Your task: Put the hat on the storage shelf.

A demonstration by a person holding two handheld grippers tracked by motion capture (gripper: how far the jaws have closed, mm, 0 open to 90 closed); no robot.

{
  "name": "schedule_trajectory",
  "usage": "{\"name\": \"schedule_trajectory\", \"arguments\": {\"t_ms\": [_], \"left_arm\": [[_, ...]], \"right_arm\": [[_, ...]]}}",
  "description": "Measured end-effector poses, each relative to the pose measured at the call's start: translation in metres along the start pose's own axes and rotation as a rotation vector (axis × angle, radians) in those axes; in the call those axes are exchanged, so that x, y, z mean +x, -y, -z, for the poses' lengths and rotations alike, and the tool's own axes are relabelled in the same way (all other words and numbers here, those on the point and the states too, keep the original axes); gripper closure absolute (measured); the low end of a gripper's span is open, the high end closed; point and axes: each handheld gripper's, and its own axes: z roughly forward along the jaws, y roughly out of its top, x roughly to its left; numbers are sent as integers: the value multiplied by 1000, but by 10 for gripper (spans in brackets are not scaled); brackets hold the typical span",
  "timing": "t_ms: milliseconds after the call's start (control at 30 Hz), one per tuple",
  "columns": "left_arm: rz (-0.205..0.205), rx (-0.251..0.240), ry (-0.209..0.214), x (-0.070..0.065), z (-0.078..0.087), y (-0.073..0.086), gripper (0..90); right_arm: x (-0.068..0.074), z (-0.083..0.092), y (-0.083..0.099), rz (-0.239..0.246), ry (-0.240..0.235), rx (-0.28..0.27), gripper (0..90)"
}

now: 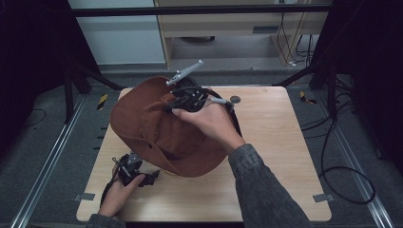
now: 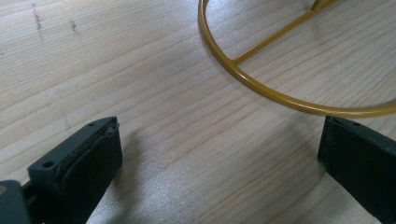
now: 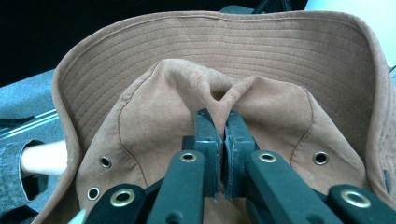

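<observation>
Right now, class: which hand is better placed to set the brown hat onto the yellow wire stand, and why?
Right. Its tool already pinches the brown hat at the crown. The left tool is open, low over the table beside the yellow wire stand, holding nothing.

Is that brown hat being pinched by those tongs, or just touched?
Pinched. The right tongs are shut on a fold of the brown hat, and the crown fabric puckers above the tips.
</observation>
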Motion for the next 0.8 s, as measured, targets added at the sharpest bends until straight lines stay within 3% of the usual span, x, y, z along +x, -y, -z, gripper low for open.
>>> {"name": "schedule_trajectory", "arguments": {"t_ms": [533, 800], "left_arm": [[-2, 1, 5, 0, 0, 0, 0], [-2, 1, 6, 0, 0, 0, 0]], "right_arm": [[-2, -1, 1, -15, 2, -2, 816], [-3, -1, 0, -15, 17, -10, 720]]}}
